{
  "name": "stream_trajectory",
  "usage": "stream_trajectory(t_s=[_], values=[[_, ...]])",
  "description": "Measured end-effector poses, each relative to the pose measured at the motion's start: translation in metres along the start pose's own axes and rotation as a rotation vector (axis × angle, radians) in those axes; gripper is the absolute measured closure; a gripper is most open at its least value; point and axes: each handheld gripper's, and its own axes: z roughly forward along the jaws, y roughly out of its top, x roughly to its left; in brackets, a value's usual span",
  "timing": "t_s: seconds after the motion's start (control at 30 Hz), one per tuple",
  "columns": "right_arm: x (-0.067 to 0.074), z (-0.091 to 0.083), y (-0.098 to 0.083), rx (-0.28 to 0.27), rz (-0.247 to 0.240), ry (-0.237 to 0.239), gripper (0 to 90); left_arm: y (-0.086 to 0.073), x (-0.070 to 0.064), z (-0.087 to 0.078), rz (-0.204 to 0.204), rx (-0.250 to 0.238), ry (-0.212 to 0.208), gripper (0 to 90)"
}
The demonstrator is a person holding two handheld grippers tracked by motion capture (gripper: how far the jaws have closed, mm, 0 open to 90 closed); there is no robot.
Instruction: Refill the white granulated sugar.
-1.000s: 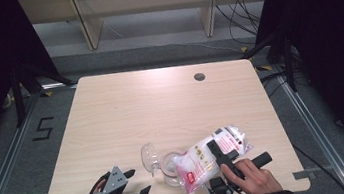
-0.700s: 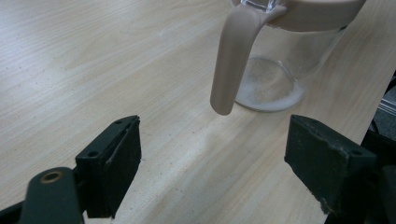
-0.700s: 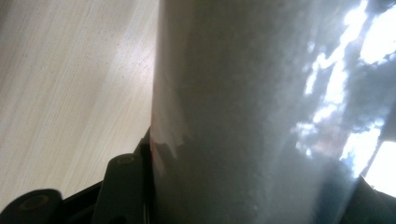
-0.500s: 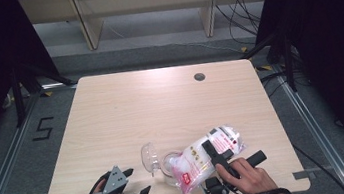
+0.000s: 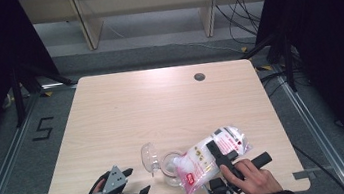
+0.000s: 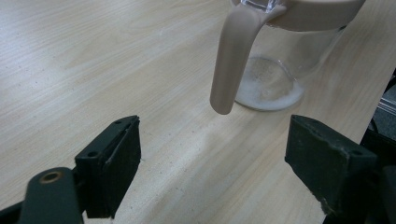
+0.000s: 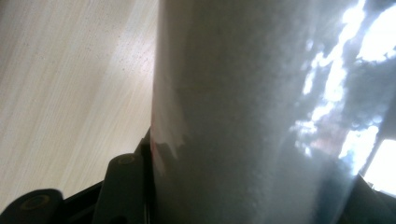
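Right tongs [image 5: 216,152] grip a plastic bag of white powder [image 5: 203,161], tilted over the clear jug [image 5: 171,166] near the worktop [image 5: 161,103] front edge. Pour well: keep bag mouth over jug opening, tip slowly. Left tongs [image 5: 138,182], jaws just opened wide w/ nothing between, rest low left of jug, pointing at its handle [image 6: 231,56].

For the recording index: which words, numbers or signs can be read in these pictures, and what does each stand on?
"5": a black mark on the grey floor left of the light wooden table.
Red and black print on the clear plastic bag of white powder, held in the right gripper: too small and blurred to read.
The clear glass jug with beige handle bears no text.
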Motion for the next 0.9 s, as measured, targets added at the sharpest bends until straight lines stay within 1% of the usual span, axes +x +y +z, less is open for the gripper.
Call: stream_trajectory(t_s=[0.03,0.07,0.1,0.13,0.17,0.2,0.23,0.27,0.3,0.33,0.37,0.4,0.43,0.47,0.5,0.53,0.57,0.6,0.63,0.67,0.73,0.77,0.8,0.83,0.87,0.9], values=[[-0.0024,0.0002,0.0001,-0.013,-0.024,-0.003,50.7,0.0001,0.0003,-0.0002,0.008,0.001,0.005,18.0],[0.0007,-0.0014,0.0005,0.005,0.032,0.002,50.7,0.0002,0.0003,-0.0002,0.008,0.001,0.005,18.0],[0.0017,-0.0013,0.0004,0.001,0.057,0.0,50.8,0.0,-0.0008,0.0003,-0.01,-0.01,0.002,18.0],[-0.0045,0.0001,0.0014,-0.019,-0.016,0.003,50.8,0.0,-0.0009,0.0003,-0.013,-0.01,0.003,18.0],[-0.0038,0.0011,0.0015,-0.026,-0.01,-0.009,50.8,-0.0002,-0.0007,0.0003,-0.013,-0.01,0.004,18.0],[-0.002,0.0017,0.002,-0.017,0.013,-0.006,50.8,-0.0002,-0.0007,0.0002,-0.014,-0.009,0.003,18.1],[-0.0027,0.002,0.0024,-0.009,0.006,0.008,50.8,-0.0002,-0.001,0.0001,-0.012,-0.009,0.004,18.0],[-0.0021,0.0028,0.0026,-0.002,0.013,0.007,50.9,-0.0002,-0.0012,0.0001,-0.012,-0.009,0.002,18.0],[0.0007,0.0032,0.0023,0.007,0.045,0.015,50.9,-0.0003,-0.0017,-0.0001,-0.018,-0.003,0.004,18.0],[-0.0025,0.0049,0.0024,-0.012,-0.006,0.014,50.9,-0.0005,-0.0026,-0.0001,-0.028,0.0,0.008,18.0],[-0.0025,0.0049,0.0024,-0.012,-0.006,0.014,50.9,-0.0005,-0.0026,-0.0001,-0.028,0.0,0.008,18.1],[-0.0019,0.0064,0.0013,-0.017,-0.023,0.014,50.9,-0.0004,-0.0025,0.0002,-0.023,-0.001,0.007,18.0],[-0.0013,0.0062,0.001,-0.01,-0.019,0.017,51.0,-0.0003,-0.0028,0.0002,-0.027,0.0,0.008,18.0],[-0.0002,0.006,0.0,-0.007,-0.001,0.02,51.0,0.0,-0.0017,0.0002,-0.013,-0.003,0.005,18.1],[0.0003,0.0063,-0.0006,-0.011,0.005,0.018,51.0,0.0004,-0.001,-0.0002,0.001,-0.001,0.011,18.1],[0.0024,0.0045,-0.0013,0.008,0.03,0.023,51.1,-0.0001,-0.0021,-0.0002,-0.019,0.001,0.015,18.1],[0.0023,0.0039,-0.0016,0.013,0.026,0.026,51.1,-0.0002,-0.002,-0.0002,-0.021,0.0,0.012,18.1],[0.0002,0.0038,-0.0016,0.004,-0.007,0.02,51.1,-0.0002,-0.0024,-0.0001,-0.027,-0.002,0.006,18.0],[0.0005,0.0031,-0.0016,0.005,-0.005,0.018,51.1,-0.0002,-0.0025,-0.0002,-0.027,-0.005,0.009,18.1],[0.0002,0.0026,-0.0016,0.004,-0.009,0.017,51.1,0.0006,-0.0009,-0.0005,0.005,-0.002,0.014,18.1],[0.0002,0.0015,-0.0014,0.006,-0.01,0.018,51.1,0.0007,-0.0007,-0.0004,0.009,-0.001,0.018,18.1],[0.0003,0.0016,-0.0015,-0.004,-0.01,0.007,51.2,0.0005,-0.0008,-0.0002,0.009,-0.002,0.014,18.1],[0.0007,0.0017,-0.0012,-0.008,0.001,0.008,51.2,0.0006,-0.0009,-0.0003,0.009,-0.001,0.012,18.1],[-0.0014,0.0011,-0.0005,0.0,-0.021,0.018,51.2,0.0007,-0.0017,-0.0002,0.001,-0.006,0.011,18.1],[-0.0015,0.0013,-0.0001,-0.005,-0.024,0.017,51.2,0.0006,-0.0025,-0.0002,-0.009,-0.005,0.012,18.1],[-0.0005,0.0008,0.0002,0.001,-0.01,0.016,51.2,0.0007,-0.003,-0.0003,-0.013,-0.004,0.02,18.1]])
